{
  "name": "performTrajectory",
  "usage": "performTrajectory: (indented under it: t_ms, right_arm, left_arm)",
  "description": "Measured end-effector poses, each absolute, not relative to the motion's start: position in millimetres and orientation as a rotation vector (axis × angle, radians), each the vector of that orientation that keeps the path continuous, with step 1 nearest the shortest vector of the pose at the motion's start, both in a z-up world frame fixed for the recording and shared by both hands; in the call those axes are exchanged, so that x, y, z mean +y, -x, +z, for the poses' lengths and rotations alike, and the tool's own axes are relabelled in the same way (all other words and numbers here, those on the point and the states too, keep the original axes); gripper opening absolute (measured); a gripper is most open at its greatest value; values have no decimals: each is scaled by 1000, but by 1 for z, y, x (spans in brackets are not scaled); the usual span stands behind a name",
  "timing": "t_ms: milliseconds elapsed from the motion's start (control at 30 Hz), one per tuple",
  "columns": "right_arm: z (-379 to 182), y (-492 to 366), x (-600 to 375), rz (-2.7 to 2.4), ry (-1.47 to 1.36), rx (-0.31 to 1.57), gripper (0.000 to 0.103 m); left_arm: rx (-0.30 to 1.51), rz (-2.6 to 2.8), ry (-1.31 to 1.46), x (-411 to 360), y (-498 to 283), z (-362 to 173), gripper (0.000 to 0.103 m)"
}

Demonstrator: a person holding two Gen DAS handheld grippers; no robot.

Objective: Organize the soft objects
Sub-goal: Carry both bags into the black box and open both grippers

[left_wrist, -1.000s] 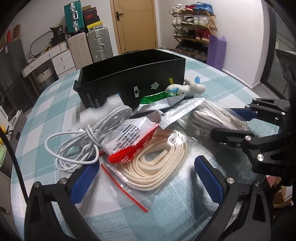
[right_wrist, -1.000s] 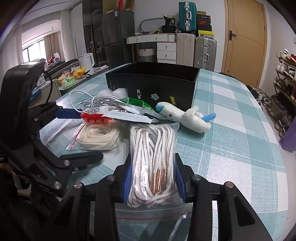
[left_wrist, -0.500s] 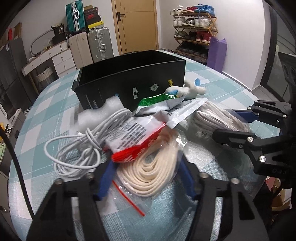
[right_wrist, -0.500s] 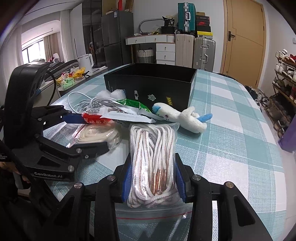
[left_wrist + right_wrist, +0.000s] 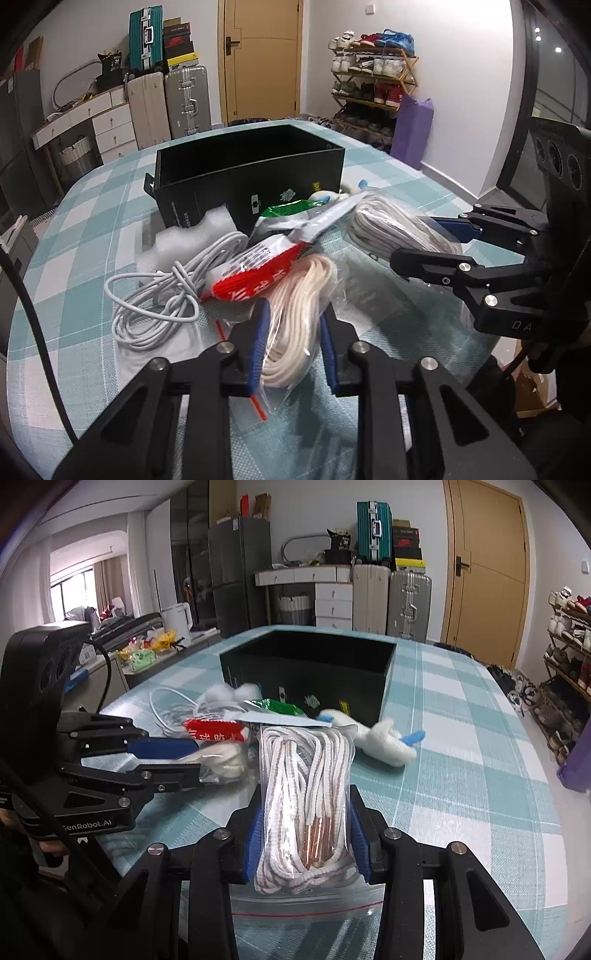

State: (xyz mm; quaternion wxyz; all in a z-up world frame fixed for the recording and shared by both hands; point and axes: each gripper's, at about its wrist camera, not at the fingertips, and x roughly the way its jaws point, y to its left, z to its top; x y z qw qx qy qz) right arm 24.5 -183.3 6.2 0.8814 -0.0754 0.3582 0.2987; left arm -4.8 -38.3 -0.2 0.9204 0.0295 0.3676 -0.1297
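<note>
Since a second ago the left gripper (image 5: 293, 334) jaws have just been closing and now pinch the cream lace bag (image 5: 295, 317). We advise lifting it clear of the red packet (image 5: 255, 282) beyond them before moving to the black box (image 5: 255, 173); the right gripper (image 5: 306, 843) jaws pinch the striped lace bag (image 5: 304, 794).

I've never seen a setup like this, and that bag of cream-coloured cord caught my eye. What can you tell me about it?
The bag of cream cord is a clear, crinkly plastic zip bag with a red seal strip, holding a looped bundle of flat, soft cream laces. The left gripper has just been closing on it and its blue pads now squeeze the bundle narrow. A red-and-white packet lies against the bag's far end, with the grey cable just beside it on the checked tablecloth.
</note>
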Motion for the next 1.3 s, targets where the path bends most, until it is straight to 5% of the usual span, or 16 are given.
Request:
performTrajectory:
  t_ms: [333,1300]
  right_arm:
    - [22,-16,-183,628,142,692,41]
    - [74,-20,-184,625,85,588,41]
  left_arm:
    - [724,-289,-48,-38,11,5,10]
    - [559,-279,83,-9,18,72,9]
